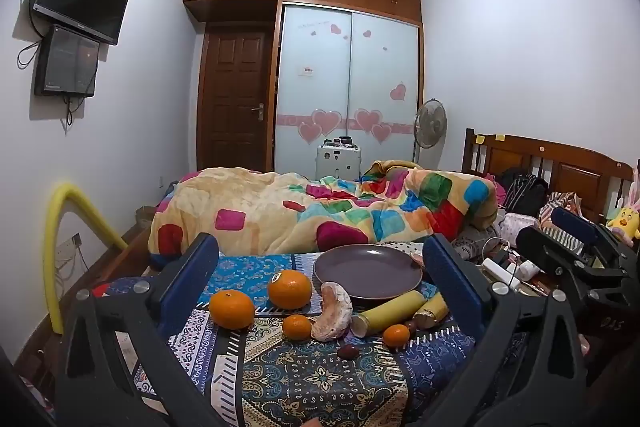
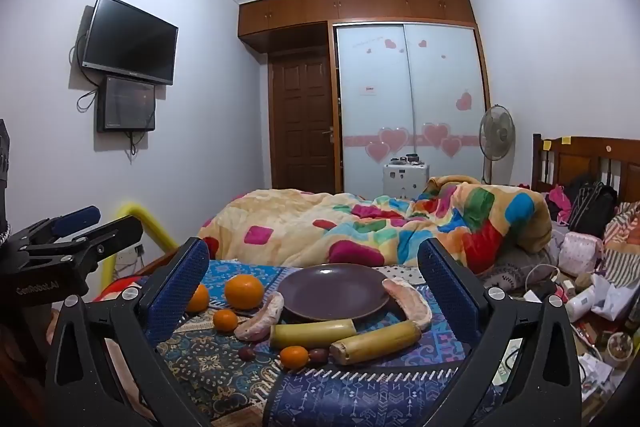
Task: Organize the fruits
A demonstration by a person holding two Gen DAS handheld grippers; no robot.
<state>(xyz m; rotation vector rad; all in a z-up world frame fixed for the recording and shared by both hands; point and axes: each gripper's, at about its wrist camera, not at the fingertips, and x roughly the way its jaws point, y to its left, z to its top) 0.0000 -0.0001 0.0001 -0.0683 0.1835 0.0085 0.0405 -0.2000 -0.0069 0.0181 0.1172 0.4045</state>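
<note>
An empty purple plate (image 1: 368, 273) (image 2: 334, 291) sits on a patterned cloth. Around its near side lie two large oranges (image 1: 289, 289) (image 2: 244, 291), two small tangerines (image 1: 297, 327) (image 2: 294, 355), two pomelo wedges (image 1: 332, 311) (image 2: 408, 301), two yellow-green sugarcane pieces (image 1: 390, 311) (image 2: 376, 341) and small dark red fruits (image 1: 348, 351) (image 2: 319, 354). My left gripper (image 1: 320, 279) is open and empty, above the near fruits. My right gripper (image 2: 314, 279) is open and empty, facing the plate. Each gripper shows at the edge of the other's view.
A bed with a colourful patchwork quilt (image 1: 320, 207) lies right behind the cloth. Clutter of bags, cables and bottles (image 2: 580, 287) fills the right side. A yellow foam tube (image 1: 60, 227) stands at the left wall. A fan (image 2: 496, 135) and wardrobe stand at the back.
</note>
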